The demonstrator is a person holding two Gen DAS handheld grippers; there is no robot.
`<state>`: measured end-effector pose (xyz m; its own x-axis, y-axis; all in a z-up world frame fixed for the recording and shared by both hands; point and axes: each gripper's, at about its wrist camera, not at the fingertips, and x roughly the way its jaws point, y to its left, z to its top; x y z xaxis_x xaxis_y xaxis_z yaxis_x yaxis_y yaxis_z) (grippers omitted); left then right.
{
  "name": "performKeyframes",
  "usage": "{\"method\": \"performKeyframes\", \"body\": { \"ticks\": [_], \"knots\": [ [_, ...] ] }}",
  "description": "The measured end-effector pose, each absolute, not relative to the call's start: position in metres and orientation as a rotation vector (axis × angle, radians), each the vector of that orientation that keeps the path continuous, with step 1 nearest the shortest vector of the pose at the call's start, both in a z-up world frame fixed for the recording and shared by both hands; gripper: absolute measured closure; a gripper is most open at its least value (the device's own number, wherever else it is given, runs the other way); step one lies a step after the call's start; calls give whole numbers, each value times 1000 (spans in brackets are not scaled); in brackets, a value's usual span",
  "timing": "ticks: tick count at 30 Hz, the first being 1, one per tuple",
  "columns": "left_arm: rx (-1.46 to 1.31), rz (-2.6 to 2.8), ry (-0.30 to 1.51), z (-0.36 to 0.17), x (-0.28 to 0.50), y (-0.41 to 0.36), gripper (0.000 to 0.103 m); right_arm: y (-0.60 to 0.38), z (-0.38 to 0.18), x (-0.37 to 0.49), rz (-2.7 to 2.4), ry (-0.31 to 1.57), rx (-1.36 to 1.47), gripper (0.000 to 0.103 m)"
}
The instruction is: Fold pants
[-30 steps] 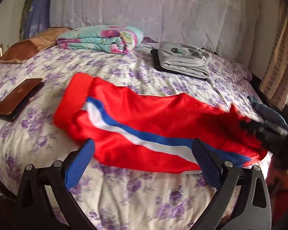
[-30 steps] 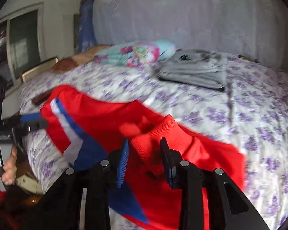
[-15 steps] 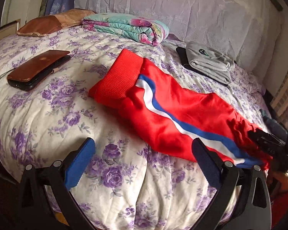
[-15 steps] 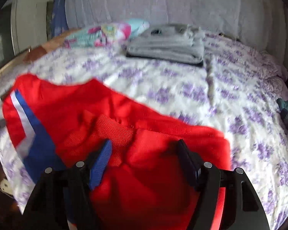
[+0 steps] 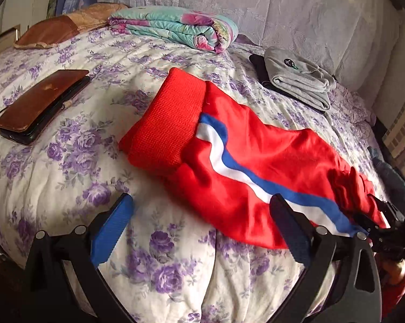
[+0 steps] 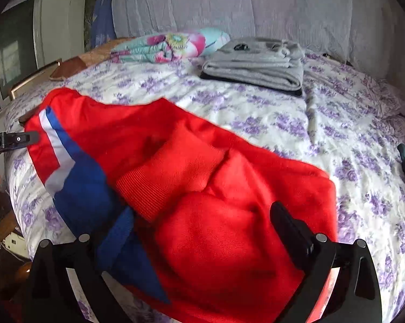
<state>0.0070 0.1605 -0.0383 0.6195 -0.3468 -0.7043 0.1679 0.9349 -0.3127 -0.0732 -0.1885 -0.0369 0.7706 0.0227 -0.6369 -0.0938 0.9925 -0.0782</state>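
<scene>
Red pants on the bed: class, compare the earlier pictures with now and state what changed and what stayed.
The right hand-held gripper let go of the red pants; its jaws are opening, cloth loose between them. The pants now lie flat on the bed. The left hand-held gripper stayed open and empty; the grey folded clothes stayed put.

The bed (image 5: 54,167) is covered by a cream quilt printed with purple roses. A pale lilac sheet (image 6: 256,8) is draped over the headboard behind it. Daylight is let in through a window (image 6: 11,51) set in a white wall on the left.
</scene>
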Motion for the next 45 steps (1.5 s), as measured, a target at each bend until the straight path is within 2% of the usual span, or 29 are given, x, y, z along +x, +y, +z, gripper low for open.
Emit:
{"method": "performKeyframes", "body": {
  "ticks": [4, 8, 12, 19, 21, 24, 26, 34, 40, 45],
  "knots": [
    [-323, -296, 891, -40, 30, 169, 5, -187, -29, -95, 35, 589, -133, 3],
    [-269, -220, 881, -41, 49, 154, 5, -189, -51, -74, 28, 795, -140, 3],
    [-52, -101, 823, -52, 60, 123, 4, -196, -50, -72, 79, 793, -91, 3],
    [-39, -100, 782, -51, 53, 123, 4, -210, -16, -84, 49, 602, 67, 3],
    [-14, -83, 781, -52, 53, 118, 4, -203, -13, -65, 26, 650, 68, 3],
    [3, -72, 774, -52, 51, 115, 4, -181, -41, -28, -3, 826, -2, 3],
    [-3, -76, 774, -52, 50, 117, 4, -169, -51, -23, -21, 835, -58, 3],
    [-1, -75, 771, -52, 50, 116, 4, -180, -21, -39, 118, 723, 253, 3],
    [2, -73, 770, -52, 50, 115, 4, -119, -49, -26, -31, 799, -178, 3],
    [5, -72, 769, -52, 48, 115, 4, -132, -11, -74, -151, 524, -240, 3]
  ]
}}
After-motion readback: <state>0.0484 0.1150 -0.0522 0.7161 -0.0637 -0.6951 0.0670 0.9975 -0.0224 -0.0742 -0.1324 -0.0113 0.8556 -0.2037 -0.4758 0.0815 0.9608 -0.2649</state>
